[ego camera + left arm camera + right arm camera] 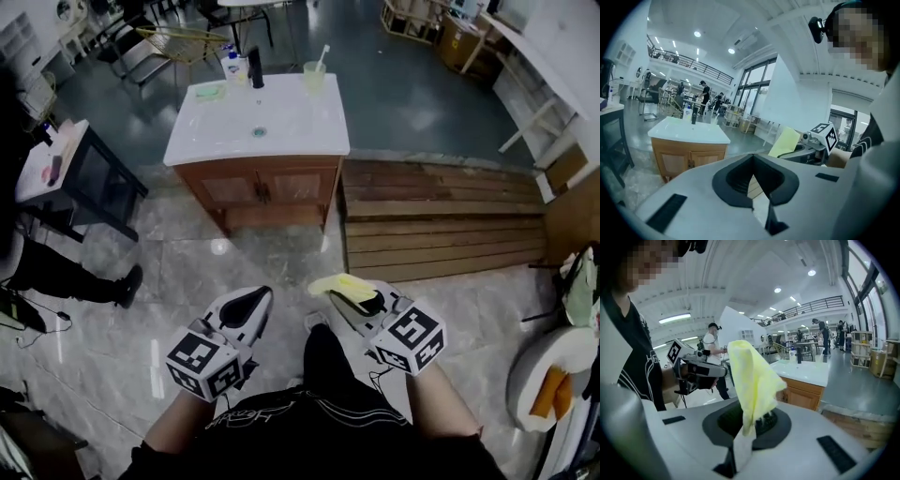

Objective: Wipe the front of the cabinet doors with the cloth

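Head view: both grippers low in the frame. The left gripper (251,302) is at lower centre-left and the right gripper (352,296) at lower centre-right. The cabinet (262,190) is at upper centre, well apart from them across pale floor (234,267). Only this view shows the white countertop (291,127) from above, with a cup (314,77) and a bottle (234,66) at its far edge. It alone also shows the plank platform (441,220) to the right of the cabinet. The cloth (343,284) is here no more than a small yellow fold at the tip of the right gripper.

Left gripper view: the jaws are drawn together at their tips, lower centre, with nothing between them. The two wooden doors (689,161) face the camera at centre-left, both closed. The other gripper and its cloth sit at centre-right. People (704,93) stand far off at upper left.

Right gripper view: this alone shows the grip. The jaws are closed on the lower edge of the cloth, lower centre. The cloth is pale yellow, thin and creased. It stands up from the jaws and folds over at its top, near mid-frame. Part of the cabinet shows behind it to the right — not touching it.
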### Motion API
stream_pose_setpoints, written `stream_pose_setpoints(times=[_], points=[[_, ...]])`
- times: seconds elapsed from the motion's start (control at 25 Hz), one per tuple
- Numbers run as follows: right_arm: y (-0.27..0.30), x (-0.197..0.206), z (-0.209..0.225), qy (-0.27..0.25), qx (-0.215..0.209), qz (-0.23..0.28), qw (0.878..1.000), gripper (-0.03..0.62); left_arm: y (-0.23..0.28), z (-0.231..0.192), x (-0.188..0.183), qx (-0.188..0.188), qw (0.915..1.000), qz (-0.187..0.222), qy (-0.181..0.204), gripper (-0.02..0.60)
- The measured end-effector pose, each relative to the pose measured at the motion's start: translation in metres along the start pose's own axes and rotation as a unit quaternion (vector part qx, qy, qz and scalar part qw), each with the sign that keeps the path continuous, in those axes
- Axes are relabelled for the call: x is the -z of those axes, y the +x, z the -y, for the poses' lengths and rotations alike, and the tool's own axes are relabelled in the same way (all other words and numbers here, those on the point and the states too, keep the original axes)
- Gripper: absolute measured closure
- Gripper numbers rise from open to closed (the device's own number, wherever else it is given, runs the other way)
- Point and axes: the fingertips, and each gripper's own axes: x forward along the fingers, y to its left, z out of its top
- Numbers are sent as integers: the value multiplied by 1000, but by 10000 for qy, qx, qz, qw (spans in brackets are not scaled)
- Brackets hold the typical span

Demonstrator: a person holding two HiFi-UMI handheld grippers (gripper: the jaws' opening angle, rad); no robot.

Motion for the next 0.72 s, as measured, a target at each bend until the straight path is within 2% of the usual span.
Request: stream_pose_setpoints(times=[0.12,0.24,0.4,0.52,0.72], points=[[-23,-14,-51,66,-216,176,9996,553,-47,30,-10,89,9998,96,159,575],[-44,-37,-86,-182,-164,326,9992,553,-87,50,-29,94,9983,270,516,575],[-63,-57,-127,-540,-208,341,9977,553,-122,77,-47,135,9966,580,570,575],[-69,-65,-146,-677,-278,359,9967,553,-132,91,-52,171,9952,687,671,575],[-78,-62,-151,-548,-424,408,9968,553,-133,97,-51,151,9966,663,462,575]])
